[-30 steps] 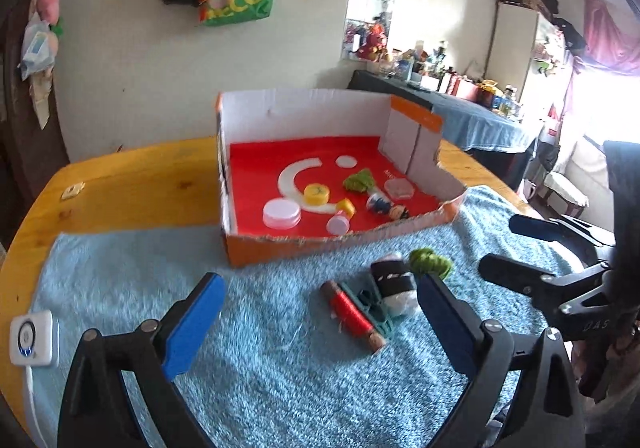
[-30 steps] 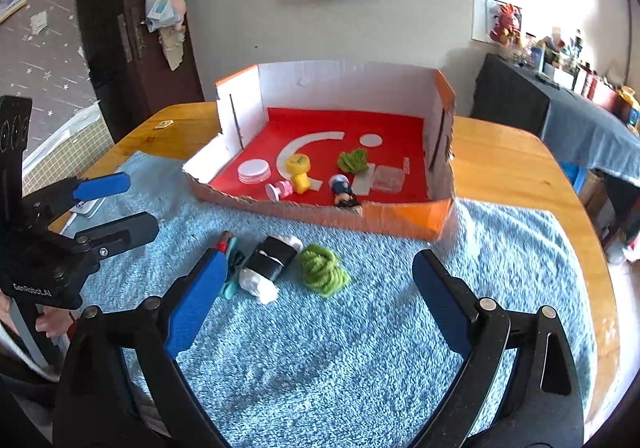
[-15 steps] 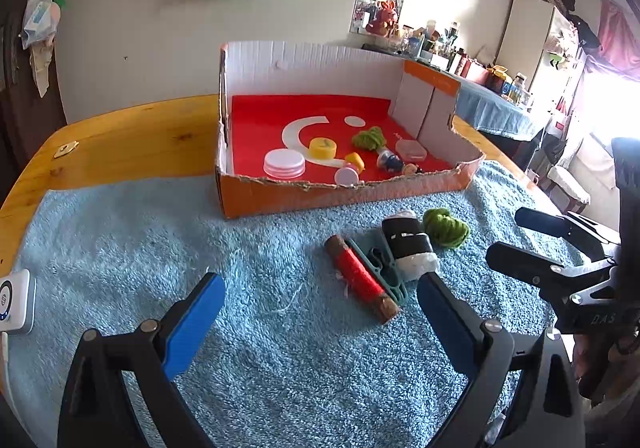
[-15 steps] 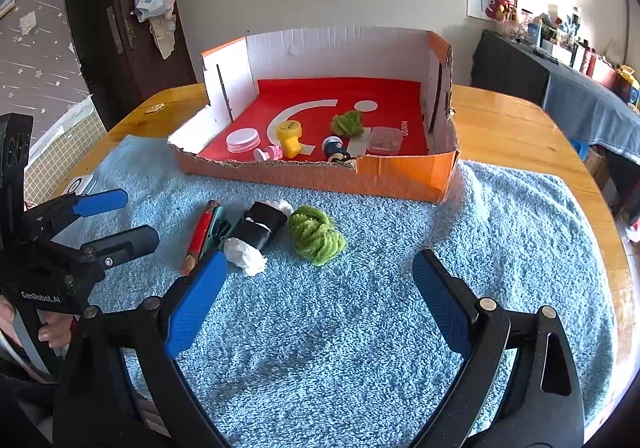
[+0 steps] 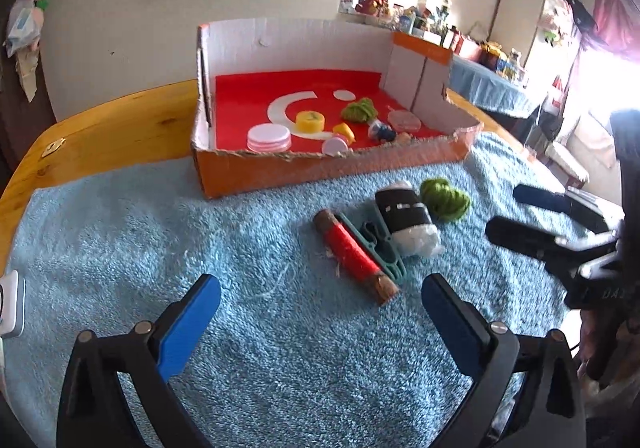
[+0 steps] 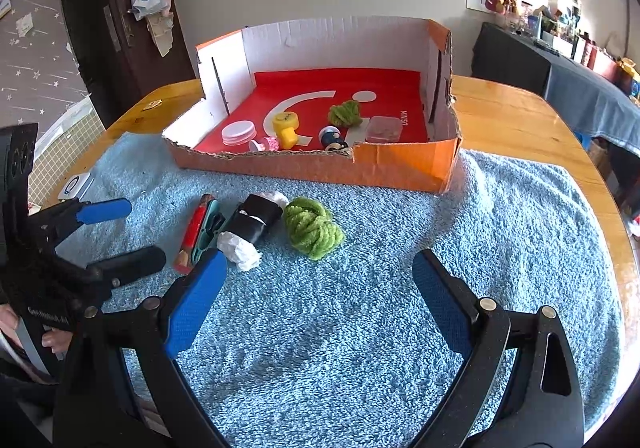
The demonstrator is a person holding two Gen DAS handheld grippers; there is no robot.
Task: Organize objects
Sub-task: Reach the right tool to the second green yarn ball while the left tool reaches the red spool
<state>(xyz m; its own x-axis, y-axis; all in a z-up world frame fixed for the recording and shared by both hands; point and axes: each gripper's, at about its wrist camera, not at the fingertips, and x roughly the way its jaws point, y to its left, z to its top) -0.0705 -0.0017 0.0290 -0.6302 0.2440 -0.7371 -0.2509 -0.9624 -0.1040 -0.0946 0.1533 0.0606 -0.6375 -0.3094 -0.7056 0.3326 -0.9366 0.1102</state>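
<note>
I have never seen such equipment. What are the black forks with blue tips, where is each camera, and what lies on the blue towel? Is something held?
There is no robot here. A person holds a pair of hand tongs in each hand, and each pair carries a camera that looks forward along its two blue-padded fingers. One picture looks out from the left tongs, the other from the right tongs; each pair also appears at the edge of the other's picture. Both are open and hold nothing.

On the blue towel lie a red thread spool, a teal clip, a black roll and green yarn. Behind them stands a cardboard box that holds small items.
</note>
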